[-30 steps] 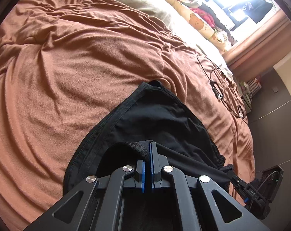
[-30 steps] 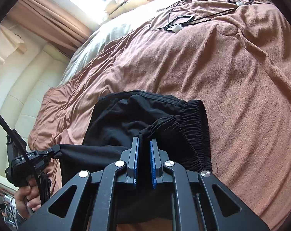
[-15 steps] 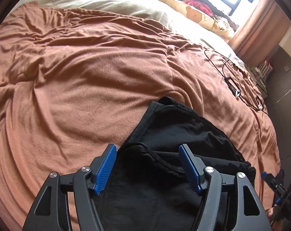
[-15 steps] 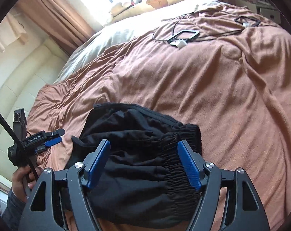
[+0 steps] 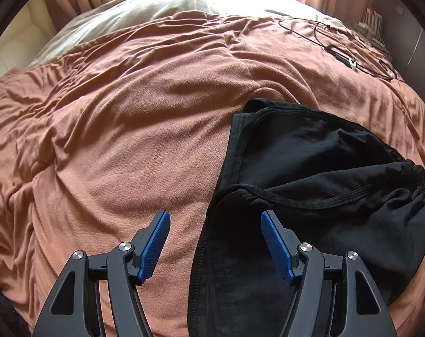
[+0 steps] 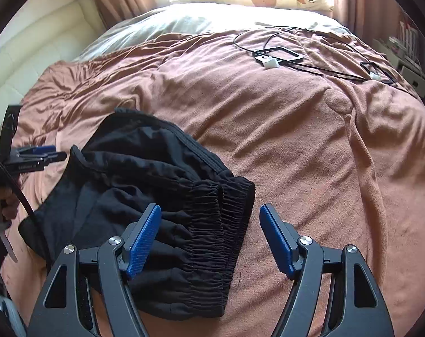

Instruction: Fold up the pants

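- Both tools hover empty over the bed: the left gripper (image 5: 215,241) stands wide apart, nothing between its blue pads, and the right gripper (image 6: 209,238) is just as wide, holding nothing.
- The black pants (image 5: 310,196) lie in a folded bundle on the brown blanket (image 5: 128,112). In the left wrist view they sit from about 1 o'clock round to 5 o'clock of the gripper; in the right wrist view they spread from 9 o'clock to 12 o'clock.
- The elastic waistband (image 6: 220,224) lies doubled over just ahead of the right gripper, between its fingers and a little toward the left one.
- My read: the fold is laid, and the step in hand is tidying or taking a fresh hold for one more fold.
- To do it well, the left tool wants the hemmed edge (image 5: 229,151) running along the bundle's near side, with both layers pinched together, not just the top one.
- The right tool is best placed square on the waistband, where the gathered cloth gives a firm bite.
- This fabric looks thin and slippery, so lifting low and evenly should keep the layers from sliding.
- Risk: the soft blanket may bunch up into the jaws with the pants.
- The cables (image 6: 282,59) near 1 o'clock lie well apart, no trouble there.
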A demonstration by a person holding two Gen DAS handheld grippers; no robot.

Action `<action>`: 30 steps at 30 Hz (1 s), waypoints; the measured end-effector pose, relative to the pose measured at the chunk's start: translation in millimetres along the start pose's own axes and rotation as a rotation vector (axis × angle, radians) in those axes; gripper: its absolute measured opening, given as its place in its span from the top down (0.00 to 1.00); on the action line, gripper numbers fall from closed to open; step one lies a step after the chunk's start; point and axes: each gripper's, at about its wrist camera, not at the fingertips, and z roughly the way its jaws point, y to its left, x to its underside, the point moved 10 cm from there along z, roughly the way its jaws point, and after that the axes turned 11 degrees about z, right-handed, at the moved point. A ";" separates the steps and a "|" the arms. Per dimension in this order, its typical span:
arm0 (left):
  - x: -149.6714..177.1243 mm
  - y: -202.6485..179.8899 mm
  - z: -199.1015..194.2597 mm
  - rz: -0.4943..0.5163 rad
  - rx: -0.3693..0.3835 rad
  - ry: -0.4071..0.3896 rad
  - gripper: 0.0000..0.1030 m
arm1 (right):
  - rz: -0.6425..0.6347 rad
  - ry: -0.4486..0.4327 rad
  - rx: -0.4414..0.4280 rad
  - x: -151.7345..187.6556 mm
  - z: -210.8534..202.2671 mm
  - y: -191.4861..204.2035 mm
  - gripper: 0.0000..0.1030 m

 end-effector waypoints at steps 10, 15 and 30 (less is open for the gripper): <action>-7.8 -7.5 28.1 0.068 -0.004 -0.008 0.33 | -0.128 0.001 0.040 -3.1 24.9 8.1 0.35; -9.2 -18.6 40.3 0.121 0.021 -0.007 0.63 | -0.158 0.006 0.022 -0.1 33.1 12.0 0.76; -53.8 -6.4 -18.7 0.097 -0.073 -0.169 0.93 | -0.091 -0.084 0.034 -11.0 -0.9 7.4 0.96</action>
